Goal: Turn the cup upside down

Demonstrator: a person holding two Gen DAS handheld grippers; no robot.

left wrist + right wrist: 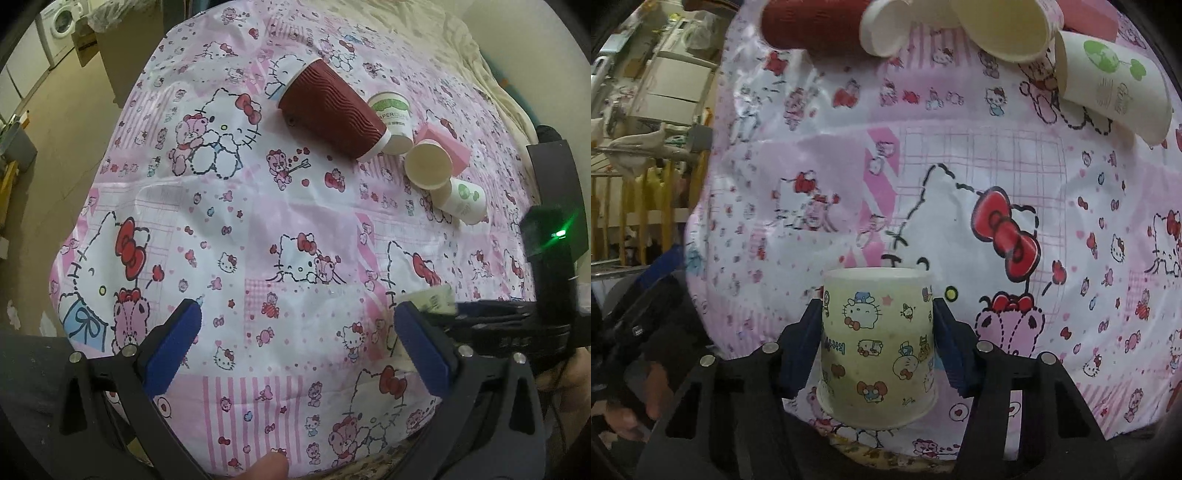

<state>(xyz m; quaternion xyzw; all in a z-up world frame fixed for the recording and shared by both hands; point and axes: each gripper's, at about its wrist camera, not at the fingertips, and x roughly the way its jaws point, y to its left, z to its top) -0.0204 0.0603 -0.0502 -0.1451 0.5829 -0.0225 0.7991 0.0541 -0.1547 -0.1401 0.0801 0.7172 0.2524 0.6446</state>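
In the right wrist view a paper cup with cartoon prints [877, 347] stands upside down, base up and rim down, between my right gripper's blue fingers [801, 343]. My right gripper [877, 332] is shut on its sides. In the left wrist view my left gripper [295, 332] is open and empty over the pink Hello Kitty cloth [258, 221]. The right gripper's black body [546, 258] shows at the right edge there, with a corner of the cup [432, 299] beside it.
At the far side lie a dark red ribbed cup [332, 110] on its side, a green-print cup [393, 118], an open cream cup [428, 166], another green-print cup [463, 201] and a pink block [447, 144]. The floor and boxes lie left of the table edge.
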